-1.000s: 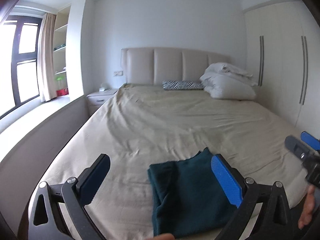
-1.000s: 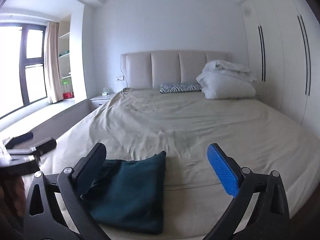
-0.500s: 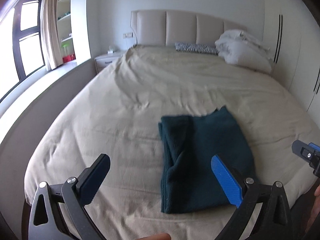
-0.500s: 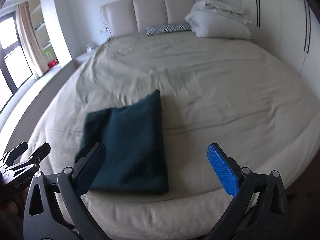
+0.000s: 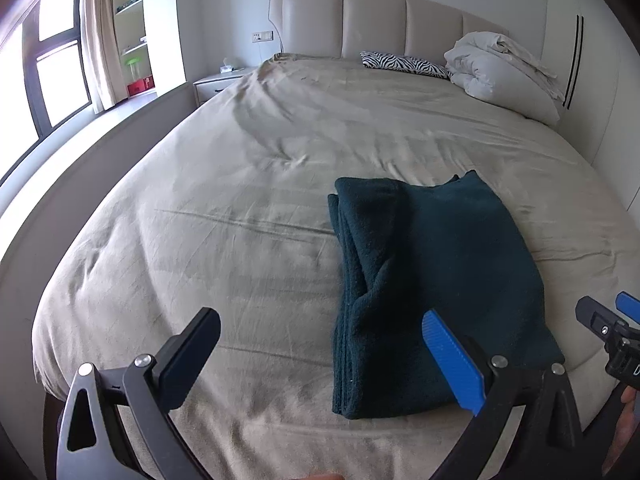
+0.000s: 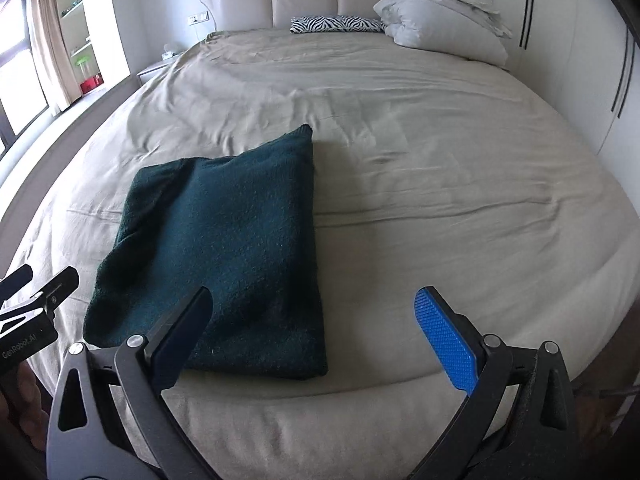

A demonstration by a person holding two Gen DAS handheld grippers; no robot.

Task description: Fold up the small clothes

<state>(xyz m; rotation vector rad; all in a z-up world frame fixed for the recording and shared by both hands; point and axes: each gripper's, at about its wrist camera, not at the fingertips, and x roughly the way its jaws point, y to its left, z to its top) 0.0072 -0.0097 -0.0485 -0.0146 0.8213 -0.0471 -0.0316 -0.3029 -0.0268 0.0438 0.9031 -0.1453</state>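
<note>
The dark green garment lies folded into a long rectangle near the foot edge of the bed, its long axis running from the near edge toward the headboard — roughly six to twelve o'clock in both wrist views. Its stacked, layered edge shows along the side facing nine o'clock in the left wrist view; the other long side looks like a smooth fold.

The left gripper hangs above the bed with its jaws spread wide and nothing between them; the garment sits at about one o'clock from it, passing behind the blue finger. The right gripper is likewise spread and empty, with the garment at about eleven o'clock, its near end behind the dark finger. Each gripper also shows at the edge of the other's view.

So the cloth lies between the two claws, about equally near to both — neither touches it. If another fold is wanted, it would likely go across the long axis, each claw taking one near corner. Whether that is still needed I cannot tell; the piece already looks compact.
</note>
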